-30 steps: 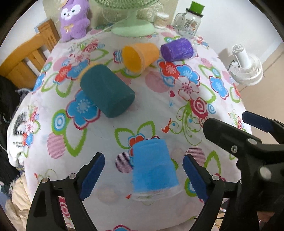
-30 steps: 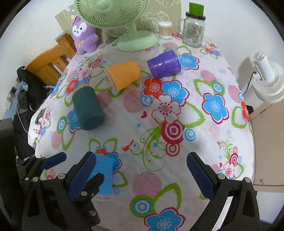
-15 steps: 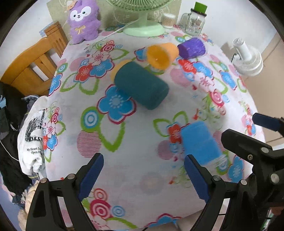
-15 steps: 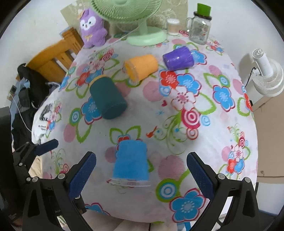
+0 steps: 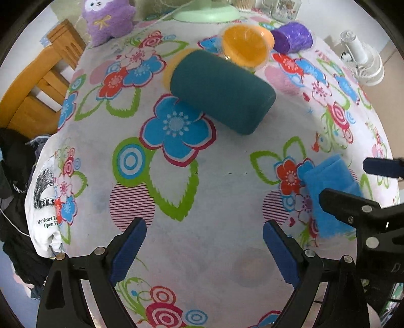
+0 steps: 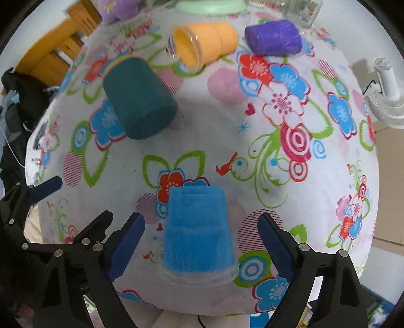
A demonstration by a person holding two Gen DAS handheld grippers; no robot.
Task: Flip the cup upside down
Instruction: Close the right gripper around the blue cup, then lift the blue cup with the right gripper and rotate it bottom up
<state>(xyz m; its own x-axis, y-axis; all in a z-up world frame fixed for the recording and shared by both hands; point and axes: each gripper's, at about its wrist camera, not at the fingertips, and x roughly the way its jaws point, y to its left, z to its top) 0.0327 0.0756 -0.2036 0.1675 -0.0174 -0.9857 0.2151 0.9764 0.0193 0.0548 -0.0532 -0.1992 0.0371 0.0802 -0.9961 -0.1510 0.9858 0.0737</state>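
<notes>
A blue cup [image 6: 198, 228] stands upside down near the table's front edge, between the fingers of my open right gripper [image 6: 199, 248], which does not touch it. In the left wrist view the blue cup [image 5: 328, 191] is at the right, partly behind the right gripper's black arm. My left gripper [image 5: 204, 249] is open and empty over bare cloth. A dark teal cup [image 5: 222, 90] lies on its side further in. An orange cup [image 5: 246, 46] and a purple cup [image 5: 293, 36] lie on their sides behind it.
The round table has a flowered cloth [image 5: 176, 126]. A green fan base [image 5: 207, 14], a purple plush toy [image 5: 108, 17] and a glass jar [image 6: 300, 10] stand at the back. A wooden chair [image 5: 32, 83] is left, a white floor fan [image 5: 363, 60] right.
My left gripper has moved left away from the blue cup and towards the teal cup. My right gripper has closed in around the blue cup, which stays upside down.
</notes>
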